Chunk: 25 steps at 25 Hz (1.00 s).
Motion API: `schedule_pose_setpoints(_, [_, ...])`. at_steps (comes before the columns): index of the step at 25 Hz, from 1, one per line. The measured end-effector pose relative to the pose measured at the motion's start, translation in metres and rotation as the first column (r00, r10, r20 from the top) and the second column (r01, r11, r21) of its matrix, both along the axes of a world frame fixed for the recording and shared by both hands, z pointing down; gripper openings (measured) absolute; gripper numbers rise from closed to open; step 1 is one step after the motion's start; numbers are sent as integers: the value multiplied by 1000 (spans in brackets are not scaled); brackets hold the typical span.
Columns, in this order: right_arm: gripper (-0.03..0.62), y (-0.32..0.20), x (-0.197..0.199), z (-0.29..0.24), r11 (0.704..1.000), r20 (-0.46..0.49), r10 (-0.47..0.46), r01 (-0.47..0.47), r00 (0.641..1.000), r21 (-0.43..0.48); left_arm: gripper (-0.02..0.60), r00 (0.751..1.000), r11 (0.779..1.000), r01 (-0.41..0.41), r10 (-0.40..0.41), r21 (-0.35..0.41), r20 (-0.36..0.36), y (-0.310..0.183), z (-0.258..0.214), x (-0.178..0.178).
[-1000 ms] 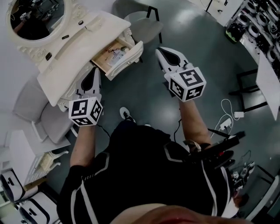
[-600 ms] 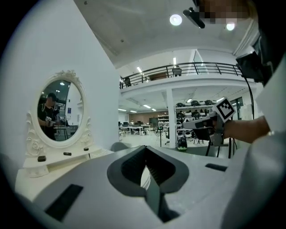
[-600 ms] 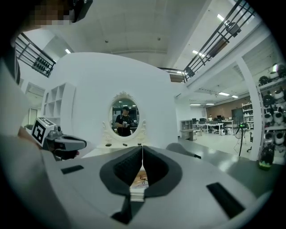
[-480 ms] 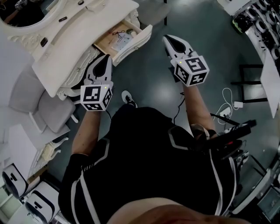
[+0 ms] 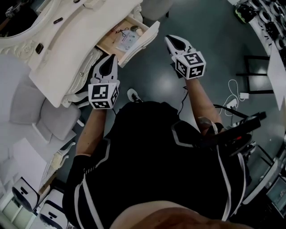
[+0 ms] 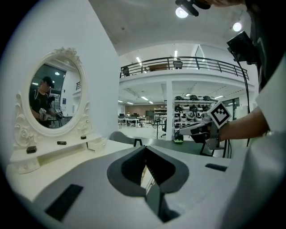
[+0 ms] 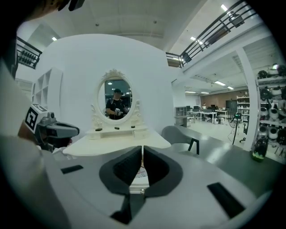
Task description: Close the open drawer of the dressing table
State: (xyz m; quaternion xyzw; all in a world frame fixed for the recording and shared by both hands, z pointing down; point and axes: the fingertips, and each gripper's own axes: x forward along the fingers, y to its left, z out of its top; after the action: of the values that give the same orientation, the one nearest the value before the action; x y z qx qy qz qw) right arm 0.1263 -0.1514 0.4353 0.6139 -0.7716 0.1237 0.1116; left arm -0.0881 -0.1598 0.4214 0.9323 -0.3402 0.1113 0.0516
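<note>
**Drawer open, both grippers short of contact**

Fingers: both pairs are pressed together with nothing between them. The left gripper (image 5: 109,60) is held near the carved front edge of the dressing table (image 5: 67,49). The right gripper (image 5: 174,41) is out over the dark floor (image 5: 210,27), a little to the right of the drawer (image 5: 142,41). Neither touches the furniture.

The drawer stands pulled out from the table's front at its right end. Small items and what looks like paper lie inside. In the right gripper view its pale front panel, with what appears to be a small knob, lies straight ahead past the fingertips.

Handling, as a judgement: the drawer looks like rigid painted wood, lightly loaded, and should slide under a modest push. No grip is needed. Closed fingertips set flat against the middle of the front panel would serve. A push near one end could rack the drawer. The paint may be slippery against the tips, and loose contents may shift if it is shoved hard.

Clearance: the floor in front of the panel is open on the right gripper's side. A grey chair (image 5: 154,5) stands beyond the drawer, and the person's shoe (image 5: 132,95) lies below it. The left gripper has the table edge close beside it.
</note>
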Motion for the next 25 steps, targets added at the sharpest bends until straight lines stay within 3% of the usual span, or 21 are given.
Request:
schedule_pose_setpoints(6, [15, -23, 9, 49, 989, 10, 105, -104, 994, -103, 5, 998, 996, -58, 60, -74, 19, -15, 44, -8])
schedule_pose_setpoints(13, [19, -45, 29, 117, 968, -34, 84, -90, 996, -235, 5, 990, 991, -101, 110, -88, 92, -13, 83, 1])
schedule_pose_setpoints(18, [26, -60, 39, 161, 946, -53, -11, -7, 999, -325, 5, 995, 981, 3, 17, -192, 103, -20, 121, 2])
schedule_pose_setpoints(21, [33, -68, 42, 188, 925, -53, -85, 59, 995, -375, 5, 987, 967, 82, -46, -242, 151, -11, 147, 1])
schedule_pose_setpoints(25, [45, -76, 50, 222, 885, -48, -202, 161, 978, -438, 5, 965, 932, 233, -187, -278, 182, -3, 175, 9])
